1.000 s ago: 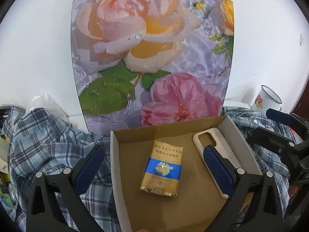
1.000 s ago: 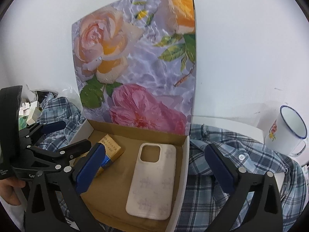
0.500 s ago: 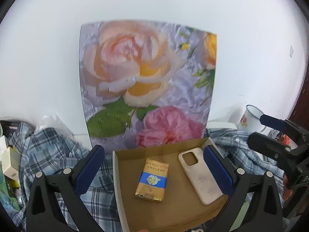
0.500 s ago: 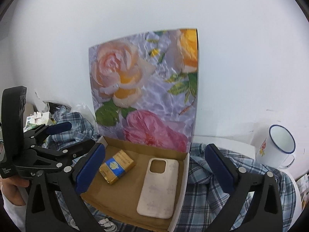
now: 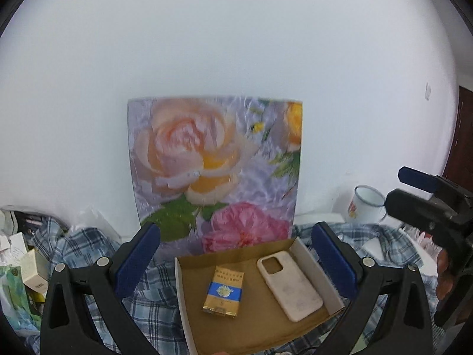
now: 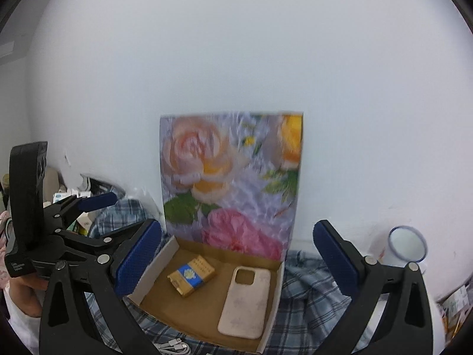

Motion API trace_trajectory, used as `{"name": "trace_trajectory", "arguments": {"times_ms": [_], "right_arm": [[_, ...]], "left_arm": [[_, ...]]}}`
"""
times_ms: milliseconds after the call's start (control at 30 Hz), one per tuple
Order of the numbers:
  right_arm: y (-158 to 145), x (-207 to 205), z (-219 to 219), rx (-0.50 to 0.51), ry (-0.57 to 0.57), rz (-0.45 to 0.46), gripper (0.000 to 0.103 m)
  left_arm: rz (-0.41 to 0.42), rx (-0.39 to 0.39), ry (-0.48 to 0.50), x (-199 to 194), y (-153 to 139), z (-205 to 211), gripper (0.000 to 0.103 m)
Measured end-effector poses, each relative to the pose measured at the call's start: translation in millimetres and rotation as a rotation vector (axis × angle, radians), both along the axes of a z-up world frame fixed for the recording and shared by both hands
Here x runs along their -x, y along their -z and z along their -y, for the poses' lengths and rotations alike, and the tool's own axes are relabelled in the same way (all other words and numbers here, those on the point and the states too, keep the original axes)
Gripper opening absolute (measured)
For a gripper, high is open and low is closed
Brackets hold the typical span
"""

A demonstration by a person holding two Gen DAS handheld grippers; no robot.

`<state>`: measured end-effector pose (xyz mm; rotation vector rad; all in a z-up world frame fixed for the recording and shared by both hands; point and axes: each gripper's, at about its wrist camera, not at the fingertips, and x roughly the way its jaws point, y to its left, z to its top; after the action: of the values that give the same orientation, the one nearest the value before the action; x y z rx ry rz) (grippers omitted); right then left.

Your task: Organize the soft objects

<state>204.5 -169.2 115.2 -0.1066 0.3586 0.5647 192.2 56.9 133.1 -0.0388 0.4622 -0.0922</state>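
Observation:
An open cardboard box (image 5: pixel 181 278) (image 6: pixel 153 269) with a rose-printed lid (image 5: pixel 215 171) standing up against the wall lies on a blue plaid shirt (image 5: pixel 88 254) (image 6: pixel 307 281). Inside lie a gold and blue packet (image 5: pixel 223 294) (image 6: pixel 190 275) and a cream phone case (image 5: pixel 288 285) (image 6: pixel 245 301). My left gripper (image 5: pixel 236 263) is open and empty, raised in front of the box. My right gripper (image 6: pixel 236 263) is open and empty, also raised back from the box. Each gripper shows in the other's view.
A white enamel mug (image 5: pixel 366 204) (image 6: pixel 406 247) stands at the right by the wall. Small boxes and clutter (image 5: pixel 23 269) lie at the left. A white cable (image 6: pixel 174 347) lies in front of the box. The white wall is right behind.
Both grippers have pulled back and up from the box, so it looks smaller and lower. Both stay open. The packet and phone case have not moved.

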Motion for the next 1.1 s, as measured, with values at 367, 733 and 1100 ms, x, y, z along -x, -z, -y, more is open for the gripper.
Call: {"name": "trace_trajectory", "arguments": {"times_ms": [367, 733, 1100], "right_arm": [[-48.0, 61.7, 19.2, -0.053, -0.043, 0.102, 0.102], [-37.2, 95.8, 32.8, -0.018, -0.028, 0.112, 0.102], [-8.0, 113.0, 44.6, 0.004, -0.037, 0.08, 0.102]], "left_arm": [[0.123, -0.035, 0.019, 60.1, -52.2, 11.9, 0.103], [0.135, -0.081, 0.044, 115.8, -51.0, 27.5, 0.103], [0.101, -0.108, 0.06, 141.8, -26.6, 41.4, 0.103]]}}
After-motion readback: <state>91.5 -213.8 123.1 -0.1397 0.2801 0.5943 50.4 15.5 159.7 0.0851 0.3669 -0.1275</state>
